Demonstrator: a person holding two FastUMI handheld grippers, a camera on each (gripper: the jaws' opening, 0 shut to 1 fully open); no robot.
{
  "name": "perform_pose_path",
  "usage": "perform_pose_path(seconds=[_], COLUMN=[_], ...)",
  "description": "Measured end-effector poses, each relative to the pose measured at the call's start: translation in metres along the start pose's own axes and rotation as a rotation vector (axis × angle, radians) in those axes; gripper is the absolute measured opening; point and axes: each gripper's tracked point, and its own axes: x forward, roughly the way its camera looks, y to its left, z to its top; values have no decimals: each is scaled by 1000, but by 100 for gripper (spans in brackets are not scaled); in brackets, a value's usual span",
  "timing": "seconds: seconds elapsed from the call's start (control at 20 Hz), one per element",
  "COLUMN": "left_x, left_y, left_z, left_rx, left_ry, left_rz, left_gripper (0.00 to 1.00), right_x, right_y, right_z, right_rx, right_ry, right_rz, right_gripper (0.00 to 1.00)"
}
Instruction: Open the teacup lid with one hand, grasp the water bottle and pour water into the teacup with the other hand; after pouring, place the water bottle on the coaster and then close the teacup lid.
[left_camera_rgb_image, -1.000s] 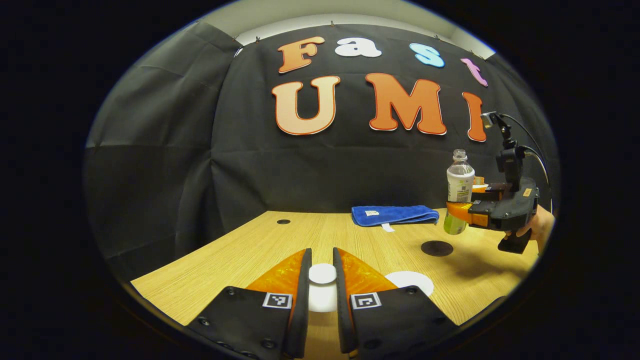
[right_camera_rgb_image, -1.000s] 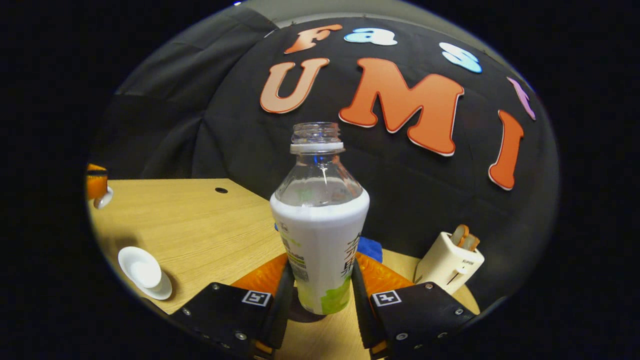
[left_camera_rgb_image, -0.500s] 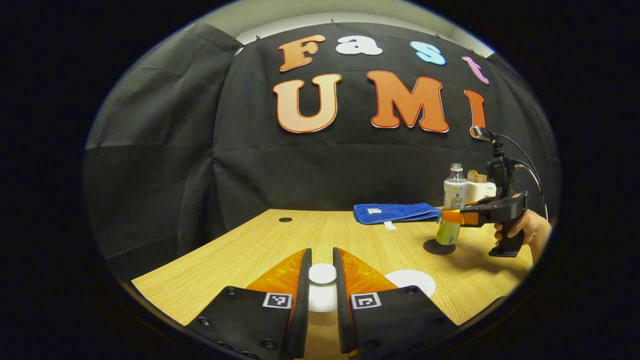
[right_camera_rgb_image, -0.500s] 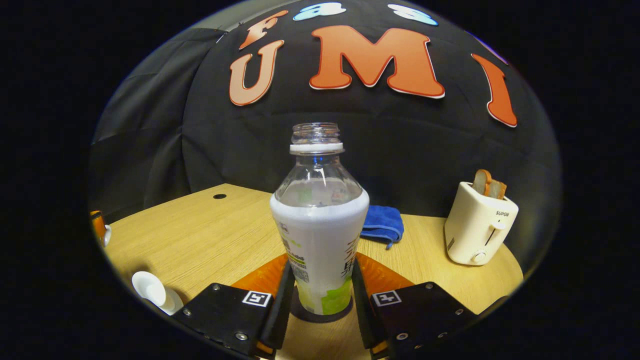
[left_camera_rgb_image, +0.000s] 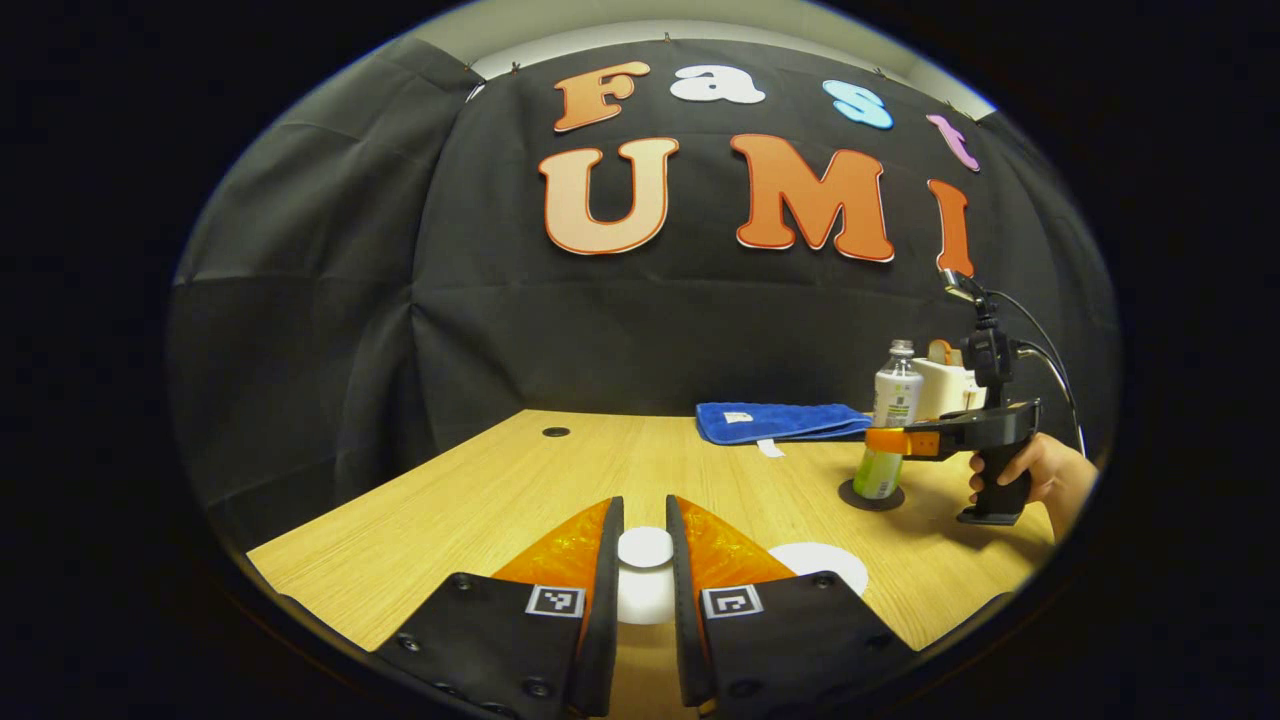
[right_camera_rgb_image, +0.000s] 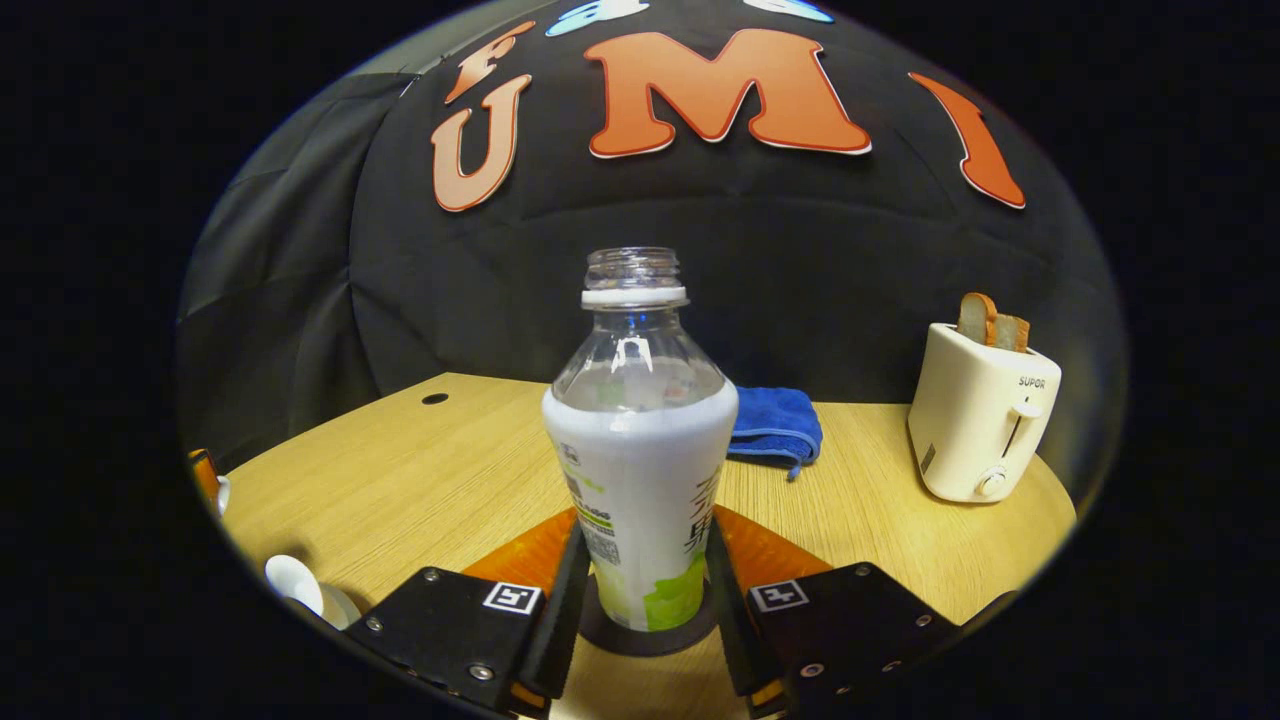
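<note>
The uncapped water bottle (right_camera_rgb_image: 640, 470) with a white and green label stands upright on the dark round coaster (right_camera_rgb_image: 648, 636). My right gripper (right_camera_rgb_image: 645, 532) is shut on its lower body. In the left gripper view the bottle (left_camera_rgb_image: 890, 420) and coaster (left_camera_rgb_image: 872, 496) are at the far right, with the right gripper (left_camera_rgb_image: 886, 441) and a hand (left_camera_rgb_image: 1045, 475) behind them. My left gripper (left_camera_rgb_image: 645, 512) is shut on the knob of the white teacup lid (left_camera_rgb_image: 645, 592), held above the table. The open white teacup (left_camera_rgb_image: 822, 563) sits just right of it, and shows as the teacup (right_camera_rgb_image: 300, 585) low on the left.
A folded blue towel (right_camera_rgb_image: 778, 425) lies at the back of the wooden table (left_camera_rgb_image: 480, 500). A cream toaster (right_camera_rgb_image: 985, 420) with bread slices stands at the back right. A small dark hole (left_camera_rgb_image: 553, 432) marks the table's far left.
The right gripper came down and away with the bottle, setting it on the coaster. The left gripper stayed in place, holding the lid.
</note>
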Motion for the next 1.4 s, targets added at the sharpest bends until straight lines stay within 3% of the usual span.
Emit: perform_pose_path(seconds=[0.15, 0.3, 0.6, 0.95, 1.4], left_x=[5, 10, 14, 17, 19], left_y=[-28, -58, -89, -103, -104], left_z=[4, 1, -13, -34, -47], left_rx=[-29, -59, -30, 12, 56], left_ry=[-4, 6, 37, 92, 132], left_rz=[-74, -154, -207, -225, -215], left_gripper=[27, 29, 29, 29, 28], right_x=[1, -6, -40, -85, -118], right_y=[-3, -5, -4, -1, 3], right_z=[-10, -14, 8, 17, 31], right_rx=[-8, 19, -29, -140, -77], right_ry=[40, 77, 10, -52, -108], right_rz=[-17, -19, 3, -18, 6], right_gripper=[66, 77, 96, 97, 98])
